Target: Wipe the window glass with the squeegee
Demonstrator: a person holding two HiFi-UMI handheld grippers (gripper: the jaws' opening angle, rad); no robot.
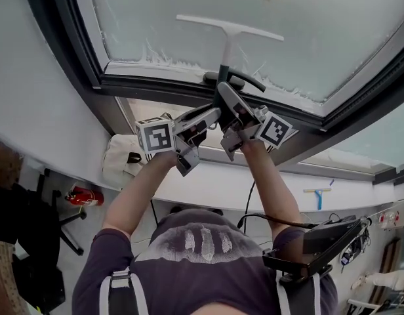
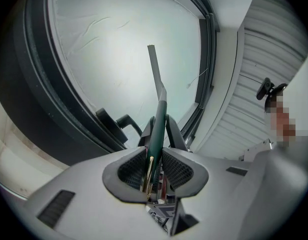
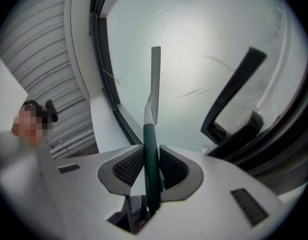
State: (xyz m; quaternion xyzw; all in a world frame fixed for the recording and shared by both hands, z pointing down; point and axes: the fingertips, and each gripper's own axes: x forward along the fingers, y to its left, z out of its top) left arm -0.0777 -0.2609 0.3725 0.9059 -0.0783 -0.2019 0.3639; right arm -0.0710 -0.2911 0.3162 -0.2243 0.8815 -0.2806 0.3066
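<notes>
Hazy window glass (image 1: 320,25), white residue along its lower edge, fills a dark frame (image 1: 156,87); the squeegee (image 1: 229,30) rests its pale blade on the pane's upper middle, green grip pointing down; the left gripper (image 2: 155,161) and right gripper (image 3: 153,156) both clench that grip, side by side; a black window handle (image 1: 246,81) sits just beside them.

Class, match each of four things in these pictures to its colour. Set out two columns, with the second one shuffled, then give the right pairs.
Things:
1. squeegee blade
2. squeegee handle
3. fire extinguisher
4. window handle

Colours:
A. red
B. black
C. white
D. dark green

Pairs: 1-C; 2-D; 3-A; 4-B
</notes>
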